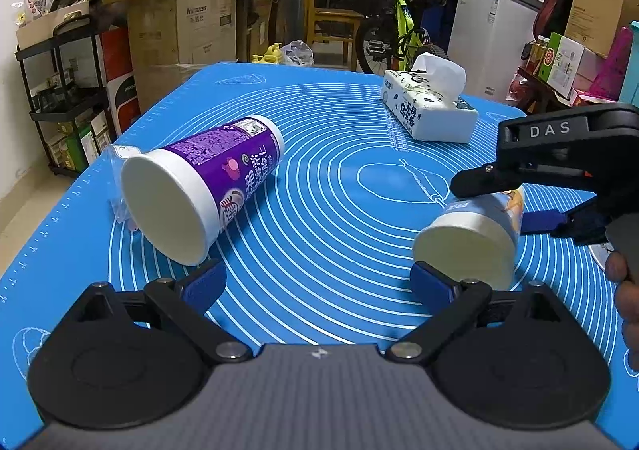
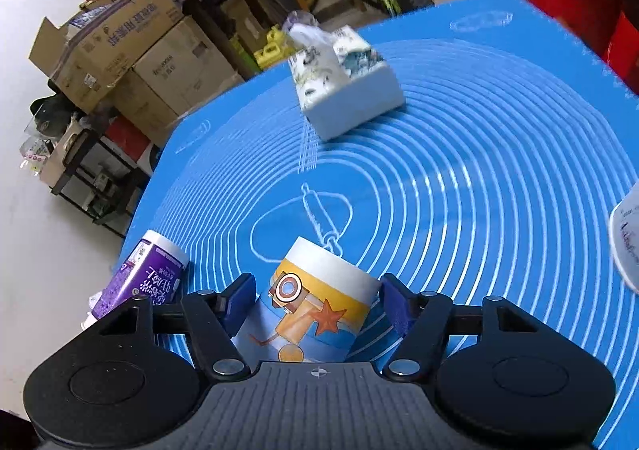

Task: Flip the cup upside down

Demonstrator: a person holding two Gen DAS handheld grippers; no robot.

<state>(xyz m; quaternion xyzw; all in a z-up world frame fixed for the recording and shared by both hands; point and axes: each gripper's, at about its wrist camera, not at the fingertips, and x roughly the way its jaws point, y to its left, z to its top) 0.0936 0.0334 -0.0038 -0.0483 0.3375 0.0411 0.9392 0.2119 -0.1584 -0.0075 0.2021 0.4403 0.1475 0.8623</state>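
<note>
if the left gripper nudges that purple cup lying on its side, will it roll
Probably: the purple cup lies on its round side on the mat. Being tapered, it would likely curve, not run straight. It looks like light, empty paper.

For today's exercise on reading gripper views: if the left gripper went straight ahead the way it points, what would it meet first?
Probably nothing soon: the left gripper points down bare mat between the purple cup and the held cup. The tissue pack sits farther, slightly right.
</note>
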